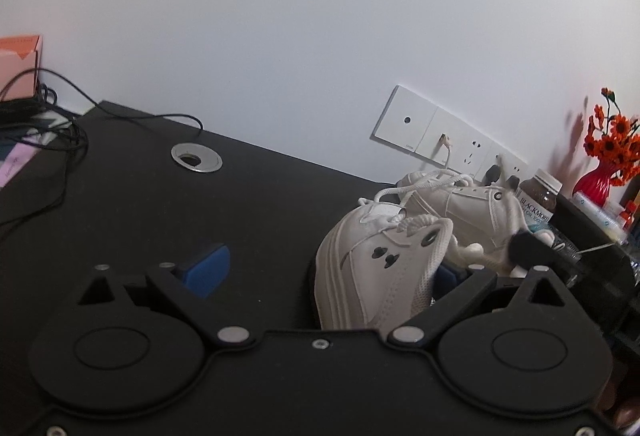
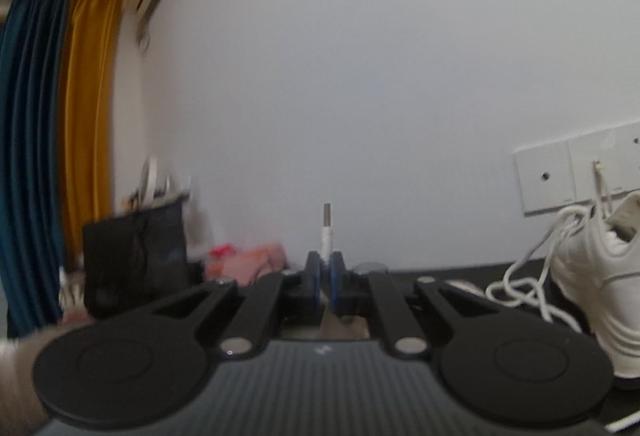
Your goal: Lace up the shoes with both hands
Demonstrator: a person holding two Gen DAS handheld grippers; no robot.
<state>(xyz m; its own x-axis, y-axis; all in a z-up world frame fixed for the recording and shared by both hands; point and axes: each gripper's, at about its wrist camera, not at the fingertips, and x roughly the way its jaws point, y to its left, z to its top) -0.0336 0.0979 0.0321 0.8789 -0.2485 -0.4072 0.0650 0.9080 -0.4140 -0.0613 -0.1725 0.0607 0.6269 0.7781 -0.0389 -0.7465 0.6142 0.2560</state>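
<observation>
Clamped between the blue pads of the right gripper (image 2: pixel 325 278), a lace tip (image 2: pixel 327 232) stands upright, its metal aglet poking above the nearly closed jaws; that is the nearest thing to the right camera. From it the lace (image 2: pixel 520 290) seems to trail off to the gripper's right in loose loops over the dark desk (image 2: pixel 460 272) to a white shoe (image 2: pixel 592 276), which sits well to the right of the jaws, heel end raised toward the wall. On the other side, the left gripper (image 1: pixel 320 268) has its jaws spread wide: one blue pad (image 1: pixel 208 268) is bare on the left, while the other is mostly hidden behind the near shoe (image 1: pixel 372 276), which lies between the fingers and against the right one. I cannot tell whether that pad presses on it, so the left reads as open and steadying at most. A second shoe (image 1: pixel 460 204) lies just behind, laces piled on top, with a brown bottle (image 1: pixel 538 200) and a red vase (image 1: pixel 596 182) beyond and to the right. The step in hand looks like threading: the tip is held and free in the air, away from any eyelet. Next, I judge, the right gripper must carry the tip back toward the shoe and line the aglet up with an open eyelet (image 1: pixel 430 236), keeping it straight, while the left holds the shoe from sliding. The slack loops could snag on the way.
</observation>
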